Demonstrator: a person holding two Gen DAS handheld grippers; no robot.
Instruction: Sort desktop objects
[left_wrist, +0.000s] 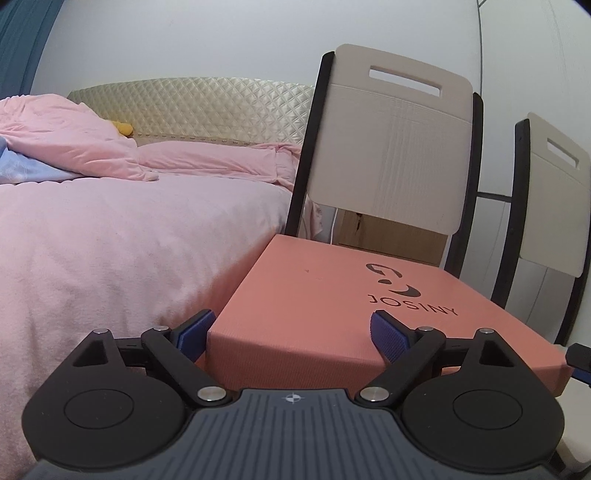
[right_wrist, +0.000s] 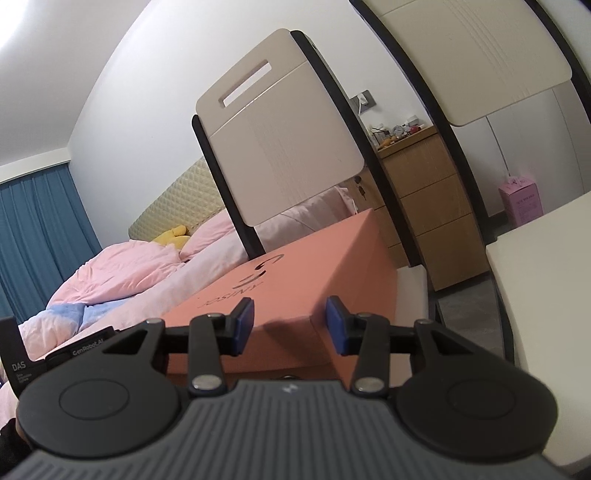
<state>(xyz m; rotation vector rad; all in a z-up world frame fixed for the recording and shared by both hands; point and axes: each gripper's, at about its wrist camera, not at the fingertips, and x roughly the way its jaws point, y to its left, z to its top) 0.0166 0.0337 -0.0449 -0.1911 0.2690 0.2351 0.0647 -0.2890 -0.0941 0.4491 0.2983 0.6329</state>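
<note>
A salmon-coloured cardboard box (left_wrist: 332, 295) with dark "JOSINY" lettering lies flat on the seat of a chair. My left gripper (left_wrist: 291, 332) stands wide around the box's near left corner. One blue pad (left_wrist: 195, 334) lies against the left side and the other against the near face. In the right wrist view the same box (right_wrist: 295, 266) has its near right corner between the pads of my right gripper (right_wrist: 290, 325), which is shut on it. Each gripper shows at the edge of the other's view: the right gripper (left_wrist: 578, 356) and the left gripper (right_wrist: 55, 350).
The chair (left_wrist: 391, 147) has a beige back in a black frame, and a second such chair (left_wrist: 554, 192) stands to its right. A bed (left_wrist: 110, 240) with pink bedding presses against the box's left. A white table (right_wrist: 546, 295), a wooden drawer unit (right_wrist: 424, 206) and a pink carton (right_wrist: 521, 201) lie to the right.
</note>
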